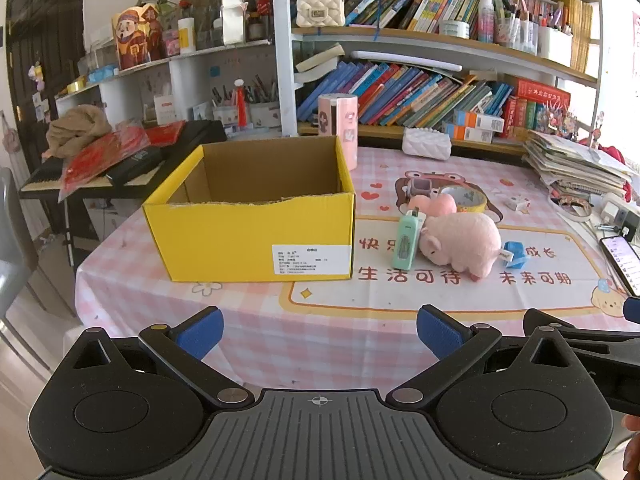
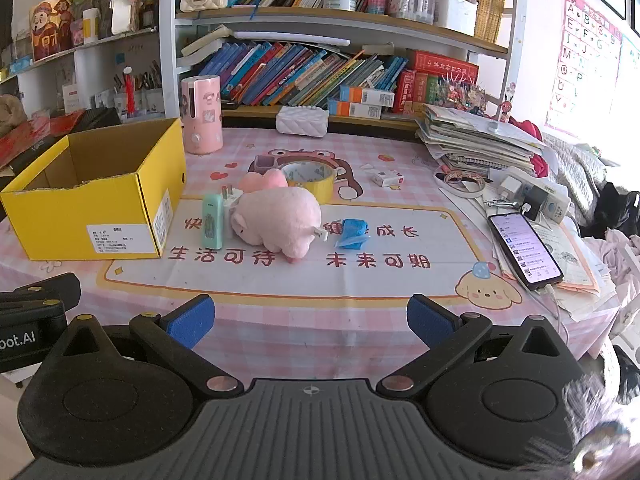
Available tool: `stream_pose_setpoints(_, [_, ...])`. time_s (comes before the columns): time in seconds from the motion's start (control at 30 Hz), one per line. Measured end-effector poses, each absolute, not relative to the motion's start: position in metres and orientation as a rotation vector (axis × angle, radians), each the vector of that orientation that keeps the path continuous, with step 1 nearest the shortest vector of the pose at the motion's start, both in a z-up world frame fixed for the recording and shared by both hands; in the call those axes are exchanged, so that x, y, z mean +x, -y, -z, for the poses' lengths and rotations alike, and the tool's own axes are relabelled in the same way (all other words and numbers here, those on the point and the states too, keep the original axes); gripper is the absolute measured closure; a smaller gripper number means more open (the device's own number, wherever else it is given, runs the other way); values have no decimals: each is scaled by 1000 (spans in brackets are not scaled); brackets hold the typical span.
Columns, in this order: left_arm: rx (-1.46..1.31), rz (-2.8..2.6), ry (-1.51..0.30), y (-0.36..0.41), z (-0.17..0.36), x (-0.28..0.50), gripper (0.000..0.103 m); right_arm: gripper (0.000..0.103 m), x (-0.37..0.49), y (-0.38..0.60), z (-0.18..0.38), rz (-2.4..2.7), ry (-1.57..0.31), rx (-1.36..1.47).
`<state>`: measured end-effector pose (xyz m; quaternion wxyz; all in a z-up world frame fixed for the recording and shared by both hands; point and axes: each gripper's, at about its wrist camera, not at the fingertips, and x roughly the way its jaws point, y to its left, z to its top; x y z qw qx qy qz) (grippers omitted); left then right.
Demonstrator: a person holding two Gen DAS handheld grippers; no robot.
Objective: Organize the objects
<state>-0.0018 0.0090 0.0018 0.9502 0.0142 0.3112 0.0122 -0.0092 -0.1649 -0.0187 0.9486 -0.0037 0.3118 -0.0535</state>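
An open yellow cardboard box (image 1: 256, 240) (image 2: 92, 208) stands on the table's left side; what shows of its inside holds nothing. To its right lies a cluster: a pink plush pig (image 1: 464, 244) (image 2: 280, 220), a mint-green device (image 1: 408, 240) (image 2: 212, 220) with a white plug (image 2: 230, 200), a blue wrapped item (image 1: 514, 254) (image 2: 352, 234), a yellow tape roll (image 1: 466, 200) (image 2: 308, 178), pink round pieces (image 1: 434, 204) (image 2: 264, 180). My left gripper (image 1: 320, 330) and right gripper (image 2: 310, 320) hover open over the near table edge, holding nothing.
A pink cylinder (image 2: 201, 114), a white pouch (image 2: 302, 120), a small box (image 2: 388, 178), stacked papers (image 2: 480, 136), a lit phone (image 2: 524, 246) and chargers (image 2: 536, 196) sit on the checked tablecloth (image 2: 280, 328). Bookshelves rise behind. A keyboard stand (image 1: 120, 164) is left of the table.
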Motion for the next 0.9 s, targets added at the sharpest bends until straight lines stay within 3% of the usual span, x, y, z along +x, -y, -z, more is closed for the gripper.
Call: stream_pose_setpoints(0.9, [32,-18,-643,-7,5,5,0,0,-4,164,24,115,-644,-11])
